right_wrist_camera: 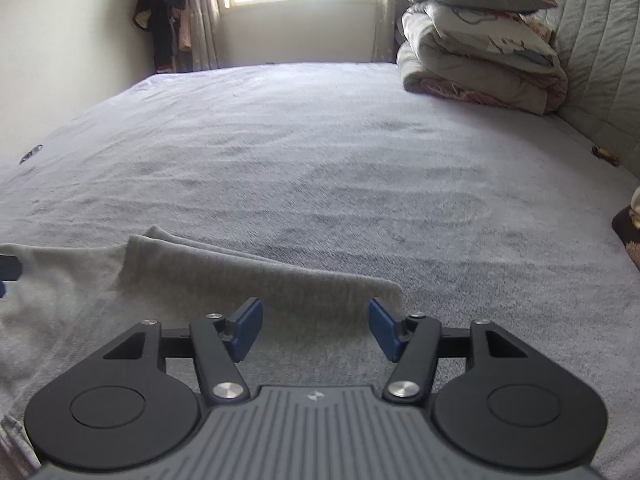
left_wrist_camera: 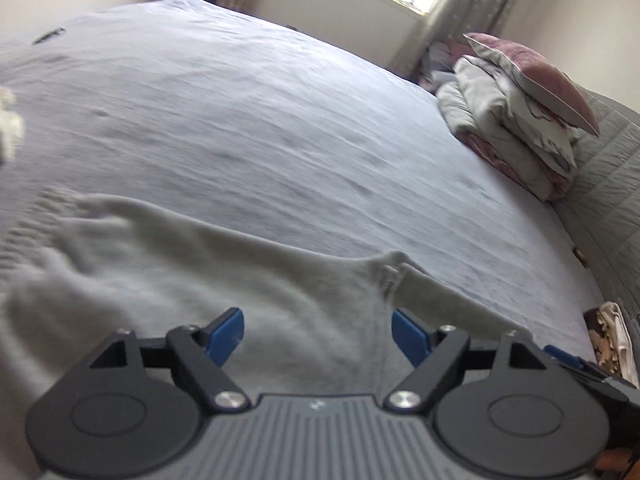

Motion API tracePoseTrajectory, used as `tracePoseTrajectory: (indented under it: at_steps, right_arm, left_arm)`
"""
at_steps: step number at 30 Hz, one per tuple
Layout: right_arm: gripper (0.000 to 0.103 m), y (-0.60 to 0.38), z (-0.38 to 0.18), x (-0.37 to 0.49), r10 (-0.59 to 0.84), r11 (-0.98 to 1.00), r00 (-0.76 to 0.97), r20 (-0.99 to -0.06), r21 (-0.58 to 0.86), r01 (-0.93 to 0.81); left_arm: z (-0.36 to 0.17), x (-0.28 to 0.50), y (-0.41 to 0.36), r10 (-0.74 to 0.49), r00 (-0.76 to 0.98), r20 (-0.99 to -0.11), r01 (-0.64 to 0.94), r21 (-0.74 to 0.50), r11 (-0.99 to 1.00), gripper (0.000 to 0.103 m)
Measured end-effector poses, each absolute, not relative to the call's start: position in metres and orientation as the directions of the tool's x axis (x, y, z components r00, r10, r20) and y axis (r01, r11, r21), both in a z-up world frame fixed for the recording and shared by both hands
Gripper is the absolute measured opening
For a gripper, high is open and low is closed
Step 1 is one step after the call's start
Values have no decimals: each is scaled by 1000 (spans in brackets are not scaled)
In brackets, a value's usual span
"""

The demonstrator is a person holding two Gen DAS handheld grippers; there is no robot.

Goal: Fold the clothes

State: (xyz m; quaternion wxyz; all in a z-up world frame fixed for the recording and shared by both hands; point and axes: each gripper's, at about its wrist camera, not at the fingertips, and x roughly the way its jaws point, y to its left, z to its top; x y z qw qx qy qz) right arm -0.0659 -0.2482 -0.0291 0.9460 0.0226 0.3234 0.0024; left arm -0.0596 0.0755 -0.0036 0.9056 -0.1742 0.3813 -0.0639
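Both grippers, left (left_wrist_camera: 318, 334) and right (right_wrist_camera: 316, 328), hover with fingers spread and empty just above the grey garment (left_wrist_camera: 224, 276) lying flat on the bed (left_wrist_camera: 280, 120), its folded sleeve (right_wrist_camera: 260, 276) stretching crosswise nearest the right one.

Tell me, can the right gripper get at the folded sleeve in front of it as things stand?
Probably yes. The right gripper is open, and the sleeve lies flat on the bed just beyond its fingertips, with nothing between them.
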Motion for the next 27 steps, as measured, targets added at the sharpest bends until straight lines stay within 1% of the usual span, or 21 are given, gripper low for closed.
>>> tracePoseTrajectory:
  at_steps: [2,3,6,10,15,17,19,22,25,27]
  right_arm:
    - [66,-248,-27,-68,20,999,795,-606,46,10]
    - [66,-248,-26,-68,23,999,795,-606,50,9]
    - [66,-250,-25,-70,31,998,795,-606,66,12]
    - [67,-253,-26,-73,28,996,792,-609,83,28]
    - [67,-259,-28,-73,51,989,782,-622,142,48]
    - [67,-260,-29,-73,53,986,779,-625,157,59]
    - [67,-259,-30,-73,41,987,777,-628,147,66]
    - [67,-256,-31,-74,23,991,778,-628,117,65]
    - [67,-253,-32,-75,9,994,780,-625,88,59]
    - [67,-253,-31,-76,5,995,782,-623,78,55]
  left_arm:
    - [3,-69,89,-229,716,-659,-35,-362,932,85]
    - [5,-75,96,-216,724,-655,-48,-360,932,88]
    - [10,-91,117,-175,743,-646,-113,-379,919,90]
    - [9,-109,150,-142,749,-648,-217,-442,870,91]
    - [-1,-128,190,-108,750,-652,-348,-529,774,91]
    - [-5,-136,202,-56,758,-649,-403,-536,742,91]
    - [-9,-140,211,-38,763,-645,-429,-549,717,91]
    - [-19,-140,222,-74,760,-645,-443,-599,667,90]
    - [-29,-139,227,-75,760,-646,-475,-630,614,87]
    - [-34,-136,228,-87,764,-639,-475,-649,594,83]
